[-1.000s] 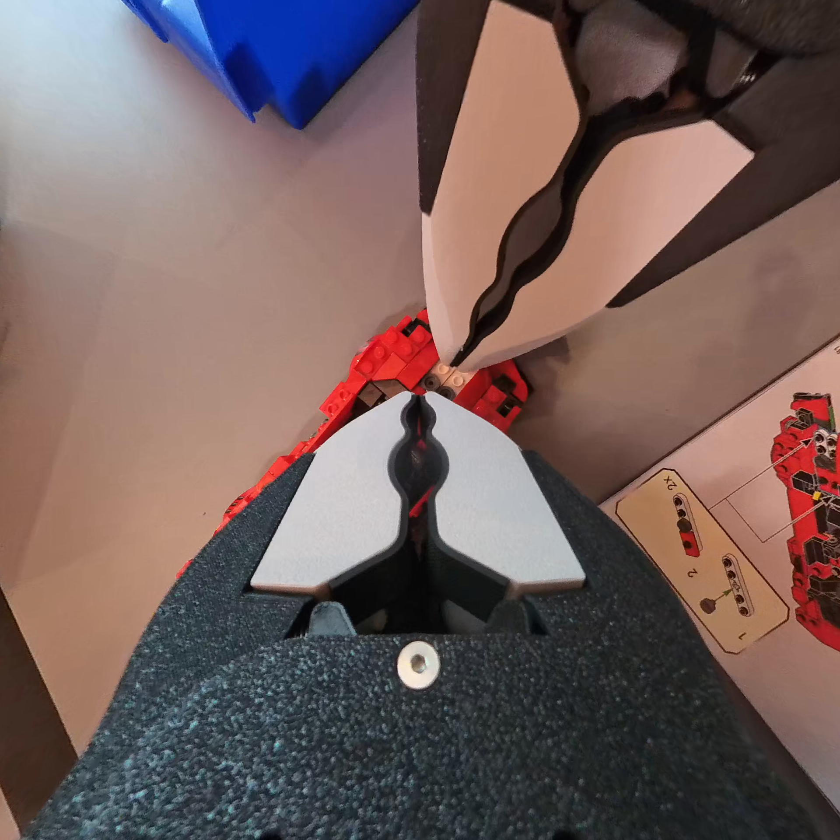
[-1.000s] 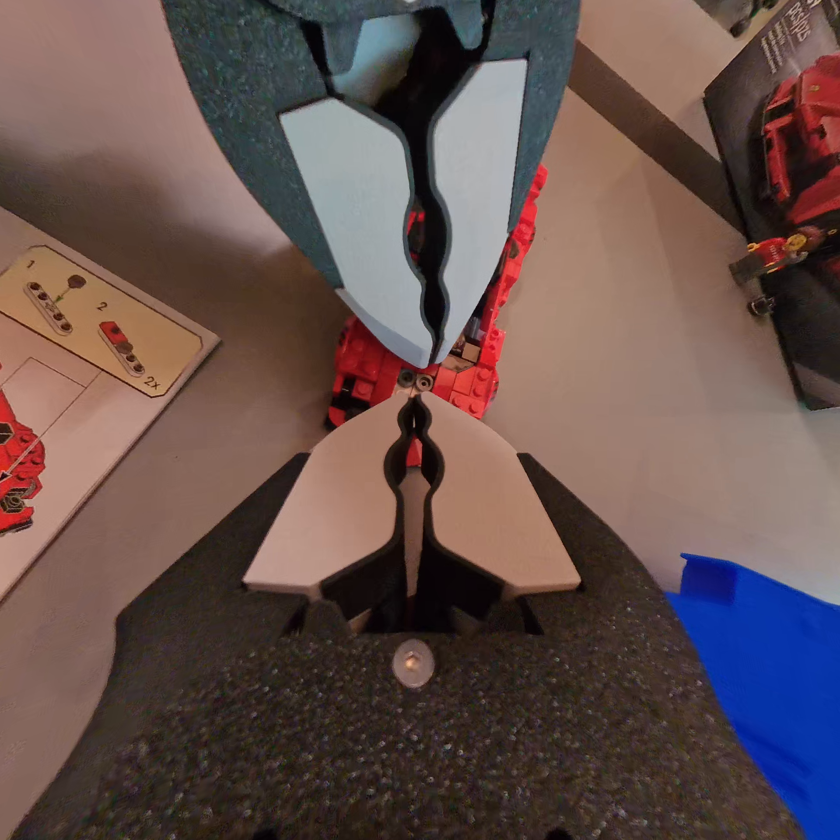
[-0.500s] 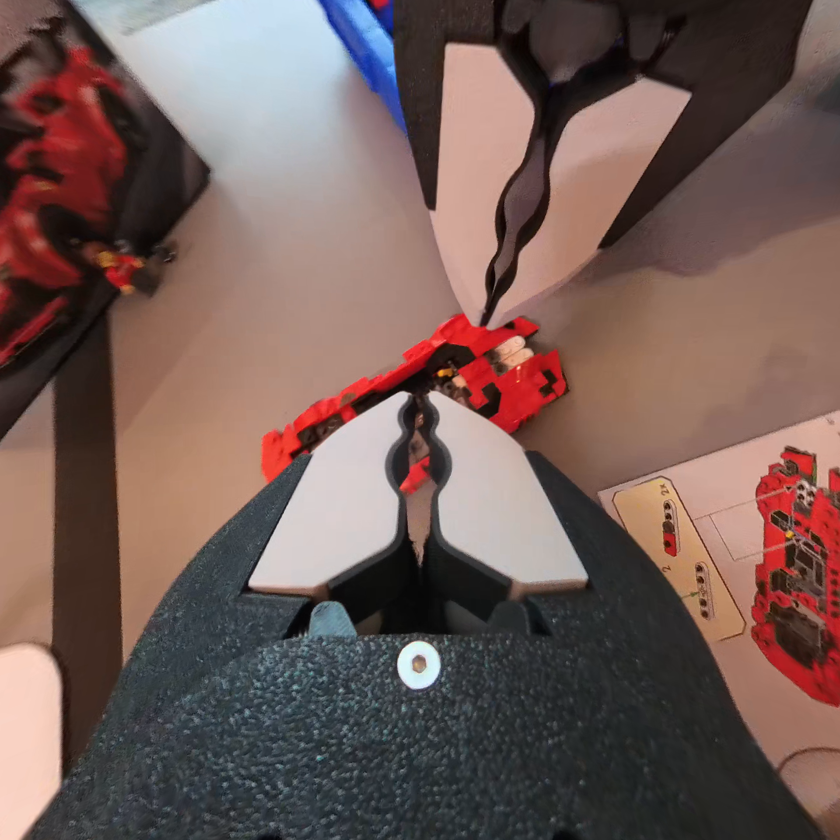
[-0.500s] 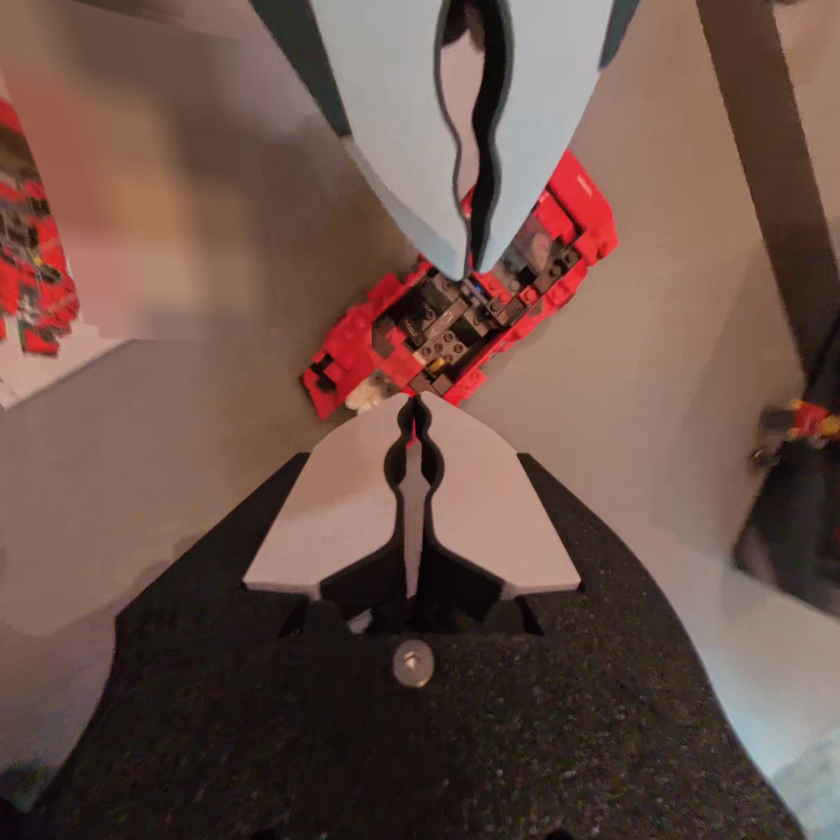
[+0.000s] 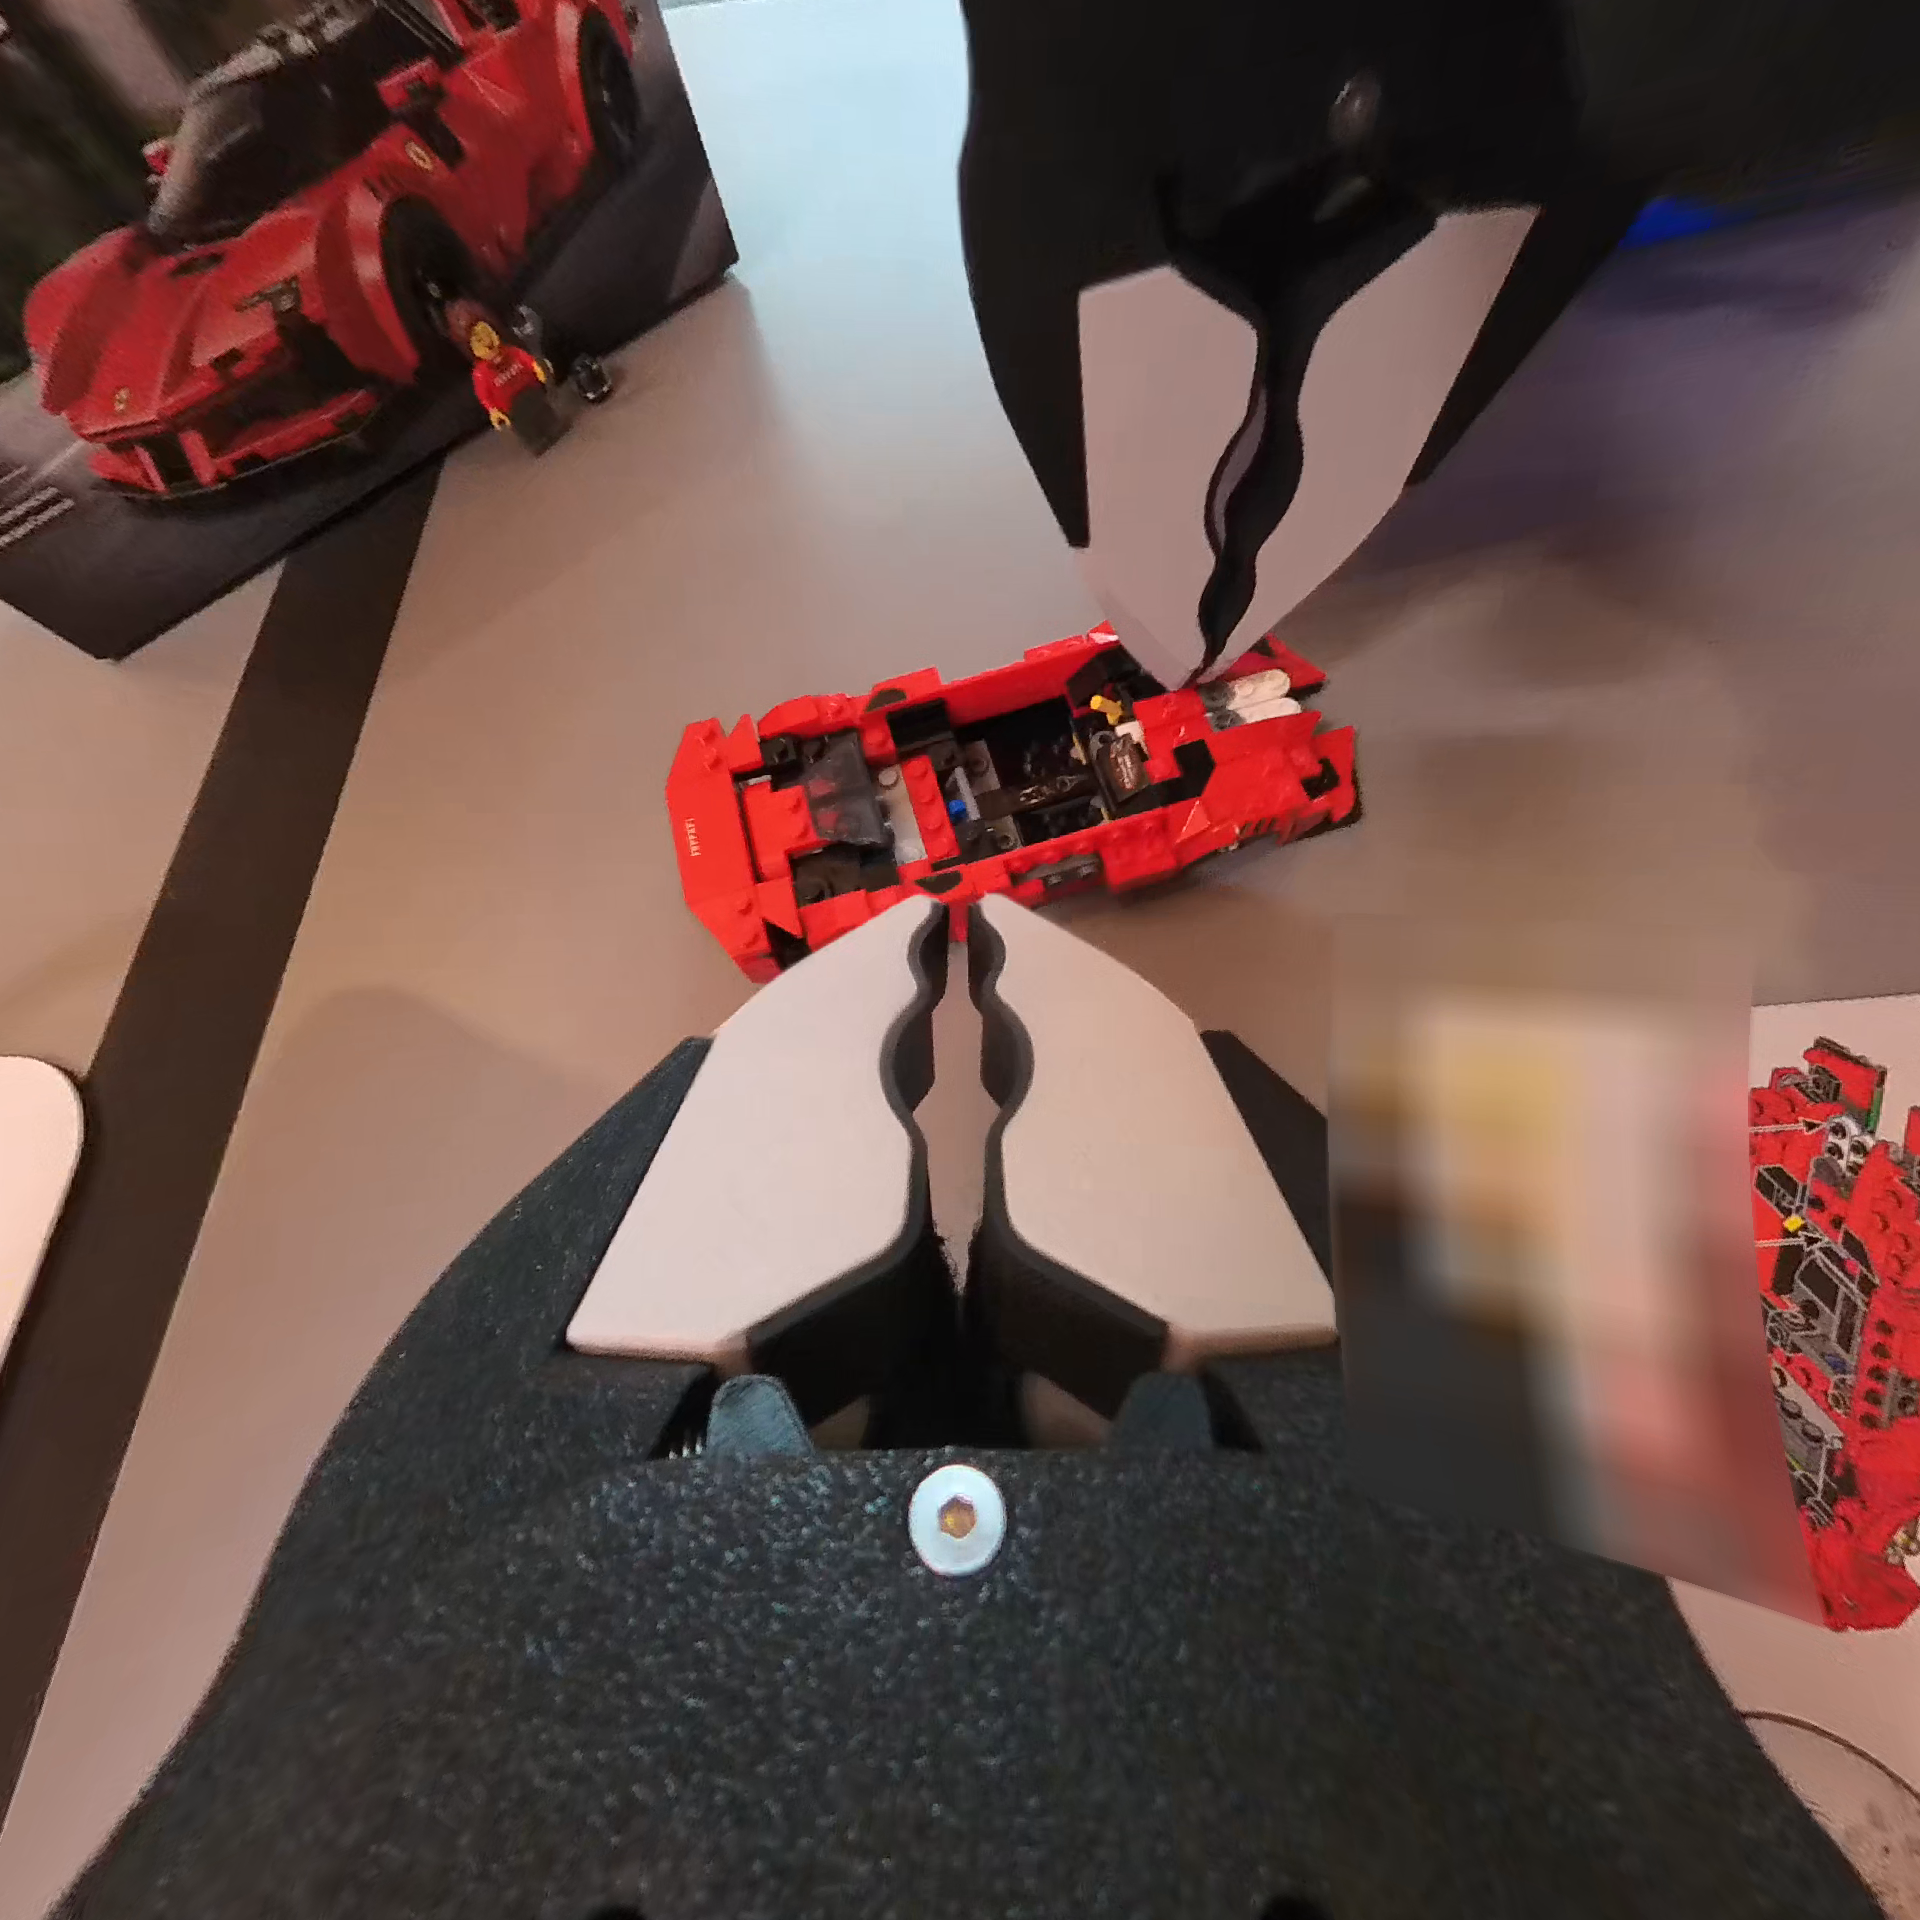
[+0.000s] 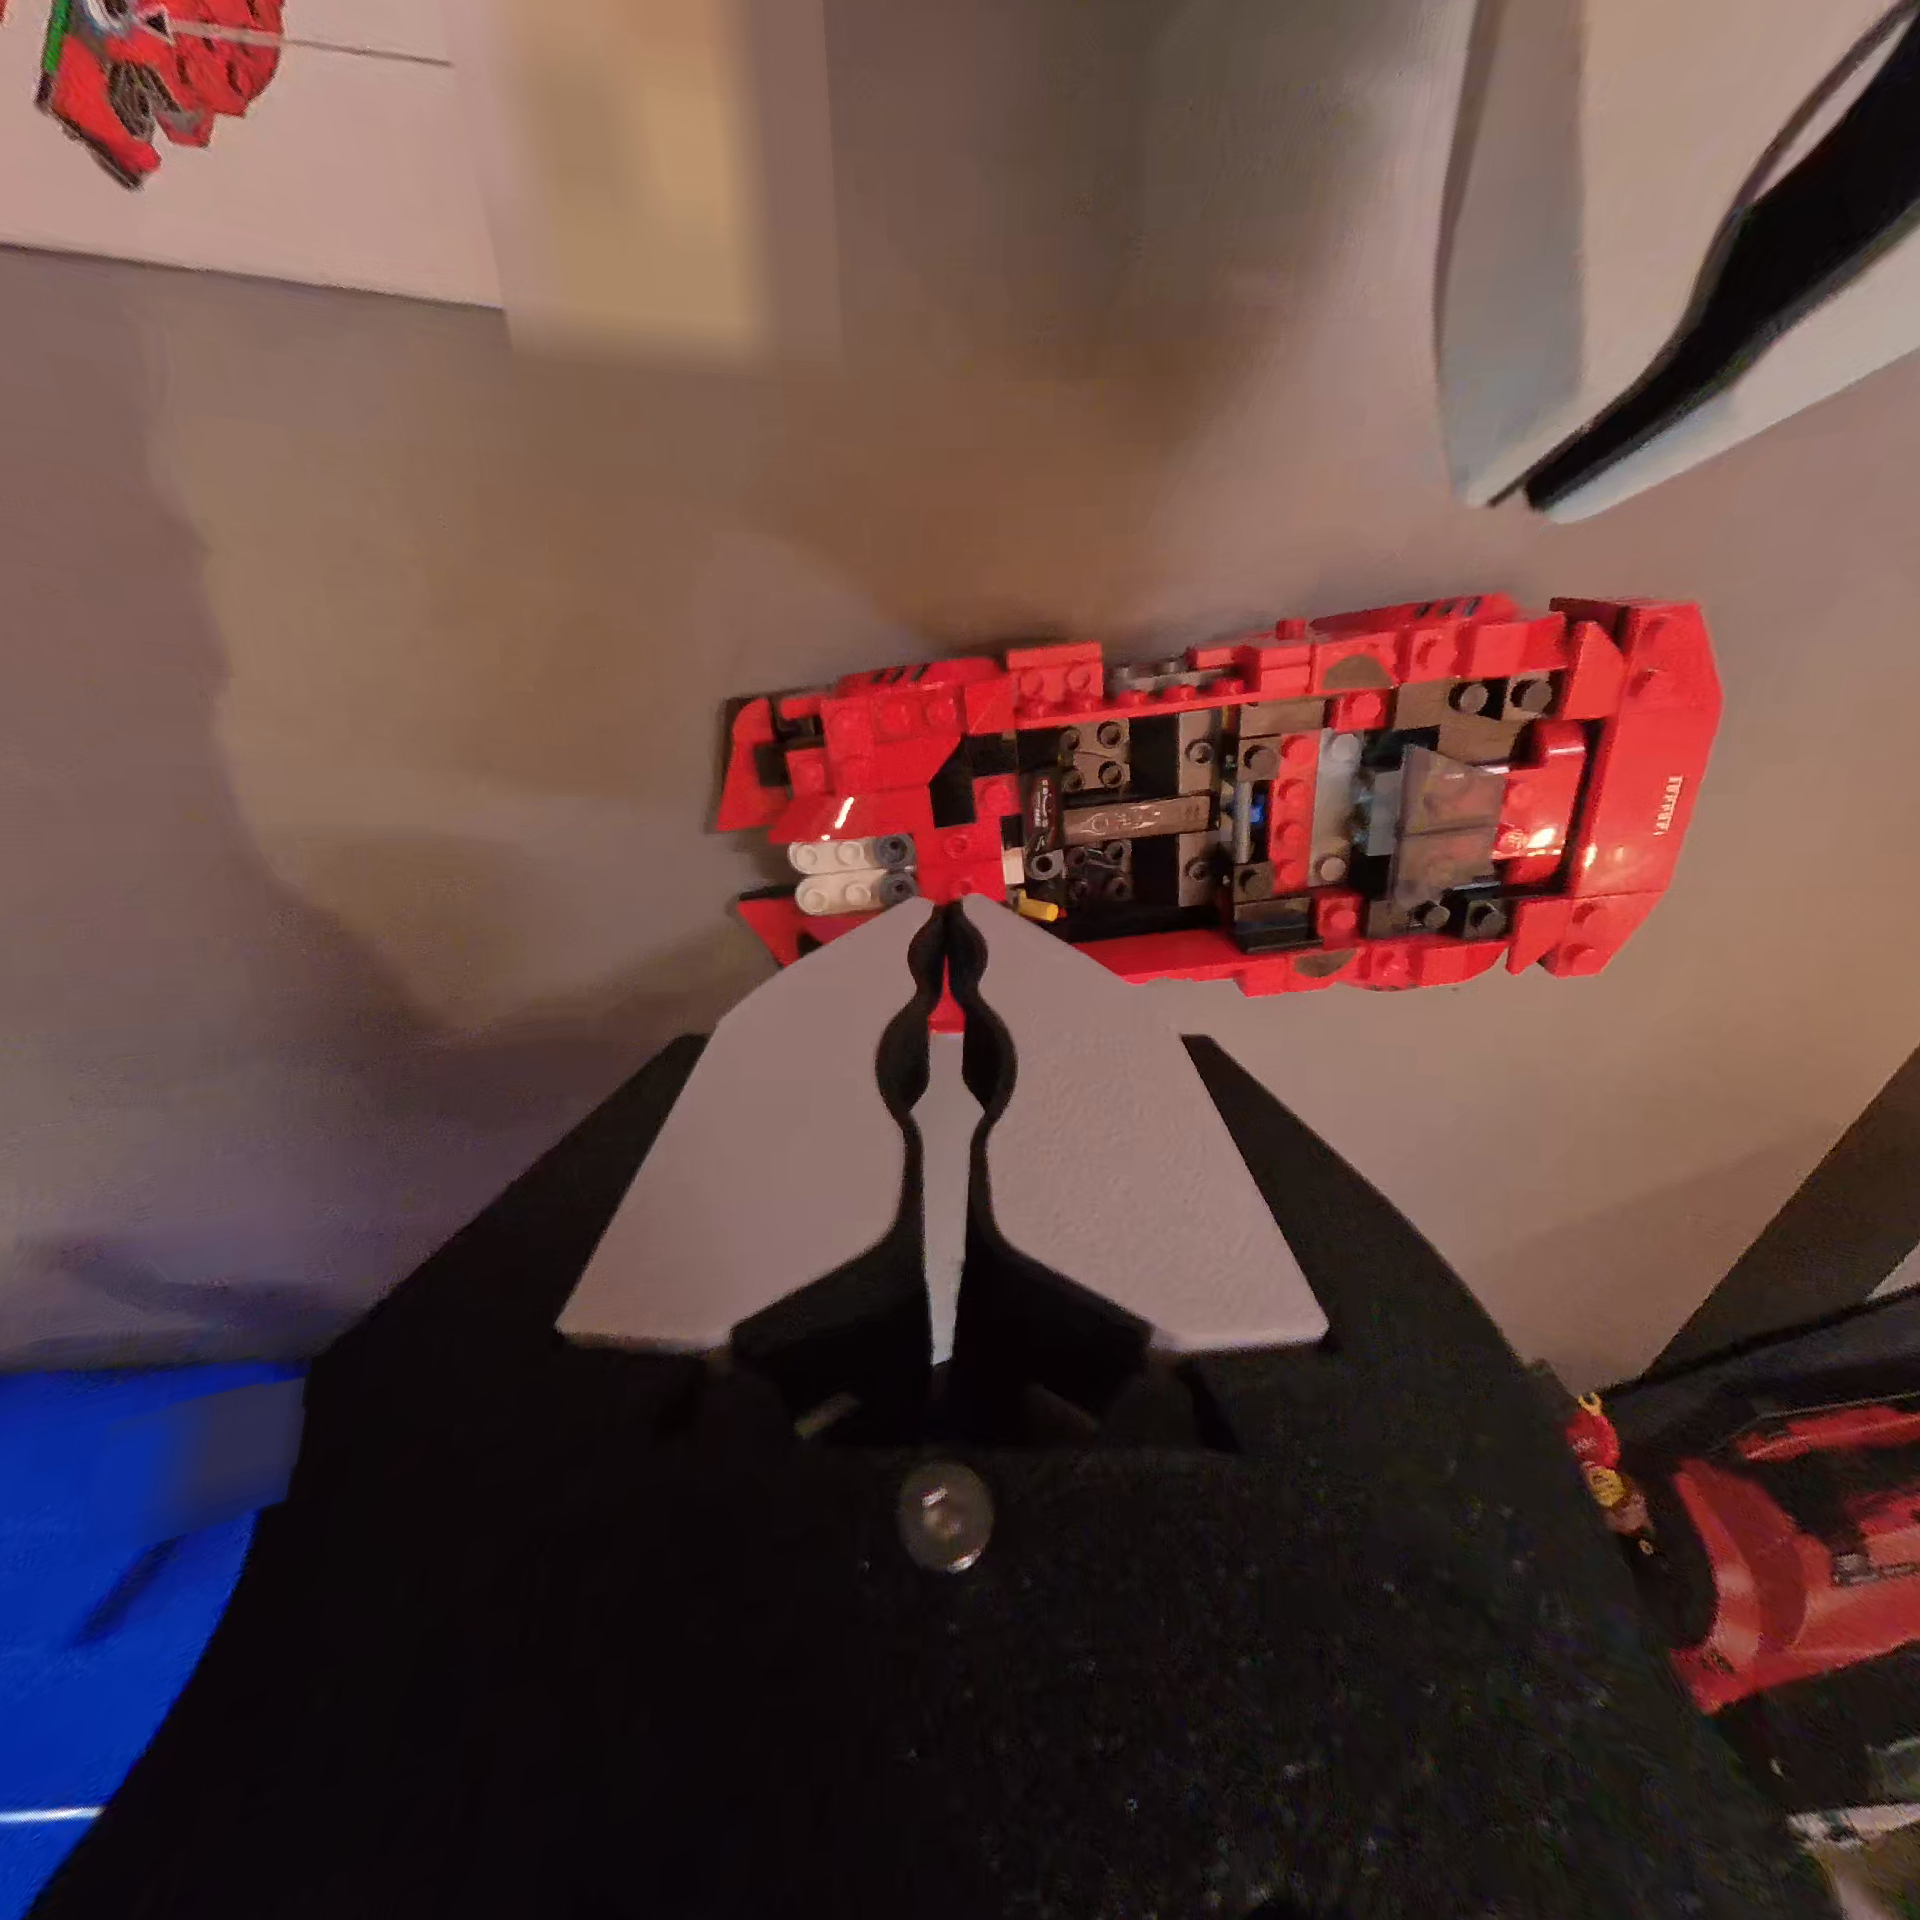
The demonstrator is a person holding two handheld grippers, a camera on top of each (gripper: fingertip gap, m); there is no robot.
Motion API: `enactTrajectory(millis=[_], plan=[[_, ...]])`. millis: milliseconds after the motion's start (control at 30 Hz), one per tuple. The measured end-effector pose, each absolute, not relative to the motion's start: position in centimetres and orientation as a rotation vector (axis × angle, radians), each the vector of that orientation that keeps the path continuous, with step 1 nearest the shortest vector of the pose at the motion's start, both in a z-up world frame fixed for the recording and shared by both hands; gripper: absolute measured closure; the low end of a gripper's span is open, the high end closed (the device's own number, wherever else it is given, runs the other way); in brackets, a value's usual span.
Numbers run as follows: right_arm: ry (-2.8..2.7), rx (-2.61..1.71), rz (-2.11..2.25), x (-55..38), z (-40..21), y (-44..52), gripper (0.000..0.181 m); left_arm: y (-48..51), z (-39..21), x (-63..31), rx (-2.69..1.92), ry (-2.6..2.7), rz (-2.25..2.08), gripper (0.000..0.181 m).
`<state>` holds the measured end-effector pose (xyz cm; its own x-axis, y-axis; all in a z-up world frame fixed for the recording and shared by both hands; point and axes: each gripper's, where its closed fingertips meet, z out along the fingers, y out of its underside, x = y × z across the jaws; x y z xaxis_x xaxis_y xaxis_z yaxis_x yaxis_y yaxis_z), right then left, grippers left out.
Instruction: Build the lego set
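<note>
A partly built red and black lego car [image 5: 1013,790] lies flat on the grey table, studs up, its inside open. In the right wrist view the car [image 6: 1247,800] lies crosswise. My right gripper [image 6: 948,909] is shut, and its tips touch the car's end next to two white round pieces [image 6: 831,873]. It also comes down from the top of the left wrist view [image 5: 1205,665]. My left gripper [image 5: 961,909] is shut and empty, just short of the car's near side. In the right wrist view the left gripper [image 6: 1517,504] hangs off the car, at the upper right.
The set's box [image 5: 312,260], with a picture of a red car, lies at the far left. A minifigure [image 5: 509,379] stands beside it. The instruction booklet [image 5: 1849,1299] lies at the right. A blue bin [image 6: 125,1558] is near my right gripper. A dark strip [image 5: 208,831] crosses the table. One gripper's finger ends stand about 9 centimetres off the other's.
Both grippers have pulled back from the car, so the views are wider. The car now lies flat and crosswise. My left gripper has come off it. My right gripper's tips still touch its end.
</note>
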<state>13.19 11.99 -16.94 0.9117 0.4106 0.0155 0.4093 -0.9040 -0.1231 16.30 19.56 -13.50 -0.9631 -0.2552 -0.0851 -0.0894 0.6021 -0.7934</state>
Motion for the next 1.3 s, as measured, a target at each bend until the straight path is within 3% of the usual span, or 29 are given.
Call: enactTrajectory(millis=[1300], plan=[[-0.577, -3.099, 0.127, 13.24, -17.8, 12.25, 0.181, 20.45, -13.99, 16.91, -0.314, 2.662, -1.313, 0.179]])
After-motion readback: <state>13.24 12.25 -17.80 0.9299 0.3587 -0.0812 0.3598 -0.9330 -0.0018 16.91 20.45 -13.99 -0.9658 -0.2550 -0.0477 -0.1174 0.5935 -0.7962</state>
